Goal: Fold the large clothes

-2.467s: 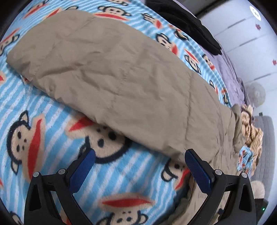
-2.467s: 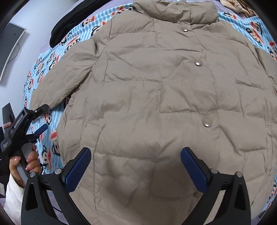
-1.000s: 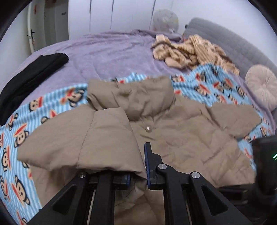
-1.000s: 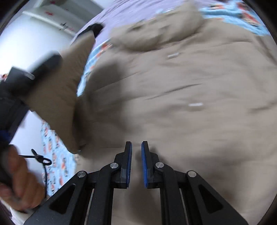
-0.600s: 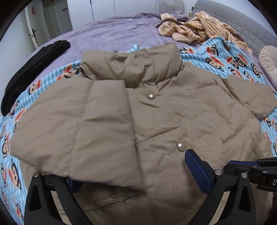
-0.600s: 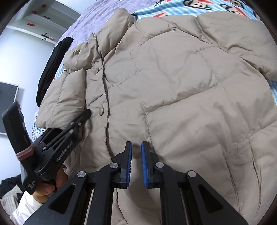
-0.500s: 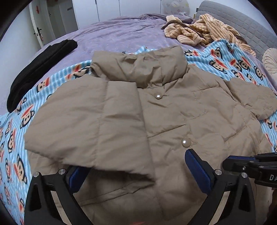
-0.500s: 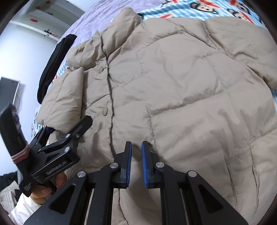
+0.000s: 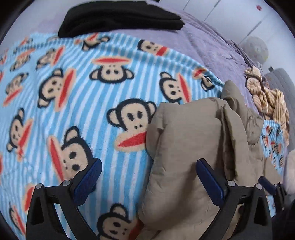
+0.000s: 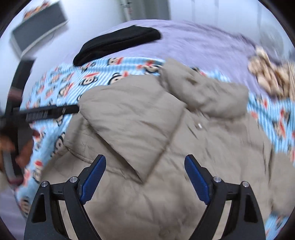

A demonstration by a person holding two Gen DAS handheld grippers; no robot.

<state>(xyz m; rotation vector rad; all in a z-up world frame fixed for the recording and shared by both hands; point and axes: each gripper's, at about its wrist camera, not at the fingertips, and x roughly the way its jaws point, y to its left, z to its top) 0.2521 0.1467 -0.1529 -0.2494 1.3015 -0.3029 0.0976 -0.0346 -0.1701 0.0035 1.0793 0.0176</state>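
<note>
Jacket (image 10: 166,147) lengthwise, collar far end

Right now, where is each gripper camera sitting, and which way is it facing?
Left wrist: on the left gripper, open, tilted down at the monkey blanket beside the jacket.
Right wrist: on the right gripper, open, above the jacket's folded sleeve; the person's other hand shows, blurred.
Shared: jacket, blanket, black garment.

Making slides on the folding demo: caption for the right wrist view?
Open right gripper above a tan puffer jacket, one sleeve folded across.
</note>
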